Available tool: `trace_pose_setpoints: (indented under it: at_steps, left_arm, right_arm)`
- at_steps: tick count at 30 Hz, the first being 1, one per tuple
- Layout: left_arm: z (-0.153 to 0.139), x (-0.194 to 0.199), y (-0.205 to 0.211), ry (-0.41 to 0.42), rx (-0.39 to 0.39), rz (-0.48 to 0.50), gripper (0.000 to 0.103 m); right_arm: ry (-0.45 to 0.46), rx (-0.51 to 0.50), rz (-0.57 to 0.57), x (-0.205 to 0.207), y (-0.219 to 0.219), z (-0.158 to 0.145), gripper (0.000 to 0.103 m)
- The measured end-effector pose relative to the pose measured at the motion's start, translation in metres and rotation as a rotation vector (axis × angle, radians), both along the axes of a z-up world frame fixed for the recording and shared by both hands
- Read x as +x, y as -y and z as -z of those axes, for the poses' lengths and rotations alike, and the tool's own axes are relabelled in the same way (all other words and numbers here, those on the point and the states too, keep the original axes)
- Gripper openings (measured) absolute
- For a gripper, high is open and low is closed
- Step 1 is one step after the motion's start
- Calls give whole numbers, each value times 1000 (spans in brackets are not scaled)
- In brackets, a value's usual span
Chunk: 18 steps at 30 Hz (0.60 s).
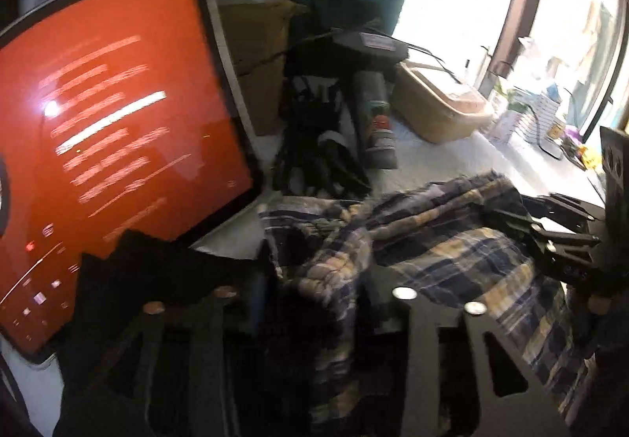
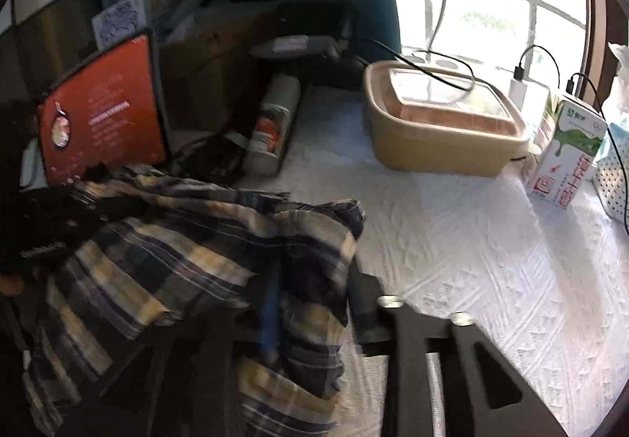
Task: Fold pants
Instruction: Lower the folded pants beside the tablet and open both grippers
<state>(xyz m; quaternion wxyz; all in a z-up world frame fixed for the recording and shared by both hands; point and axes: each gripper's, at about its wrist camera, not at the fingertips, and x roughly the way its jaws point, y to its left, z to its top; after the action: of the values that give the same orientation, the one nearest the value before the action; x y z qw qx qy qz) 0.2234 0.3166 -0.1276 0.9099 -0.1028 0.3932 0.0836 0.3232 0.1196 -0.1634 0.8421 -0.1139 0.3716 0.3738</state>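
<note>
The plaid pants (image 1: 432,244), navy and tan, hang bunched between both grippers above the white textured cloth (image 2: 471,240). My left gripper (image 1: 314,303) is shut on a fold of the pants; fabric drapes between its black fingers. My right gripper (image 2: 310,303) is shut on another bunch of the pants (image 2: 188,252), which hides its left finger. The right gripper also shows at the right edge of the left wrist view (image 1: 566,236), and the left gripper at the left edge of the right wrist view (image 2: 43,232).
A tablet with an orange screen (image 1: 118,146) leans at the left, close to the pants. Behind are a cardboard box (image 1: 255,43), a spray can (image 2: 271,122), black cables (image 1: 322,146), a beige lidded container (image 2: 440,122), a milk carton (image 2: 566,153) and a window.
</note>
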Motion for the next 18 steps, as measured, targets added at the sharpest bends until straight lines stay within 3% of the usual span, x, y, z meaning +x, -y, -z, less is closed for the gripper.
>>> trace_pose_setpoints:
  at_steps: [1, 2, 7, 11, 15, 18]
  left_arm:
    - [-1, -3, -2, 0, 4, -18, 56]
    - [-4, -8, -4, 2, 11, -37, 58]
    - [-21, -29, -2, 24, 74, -91, 59]
    - [-48, -53, 10, 117, 106, -104, 59]
    - [-65, -63, 38, 191, 101, 17, 59]
    - [-60, -53, 57, 176, 93, 127, 59]
  right_arm:
    - [8, 2, 13, 2, 4, 0, 64]
    - [15, 4, 29, 5, 8, -1, 67]
    - [24, 19, 85, 15, 30, -8, 68]
    - [43, 28, 77, 6, 40, -15, 67]
    - [75, 16, 25, -15, 41, -22, 67]
    - [111, -6, -19, -31, 37, -25, 67]
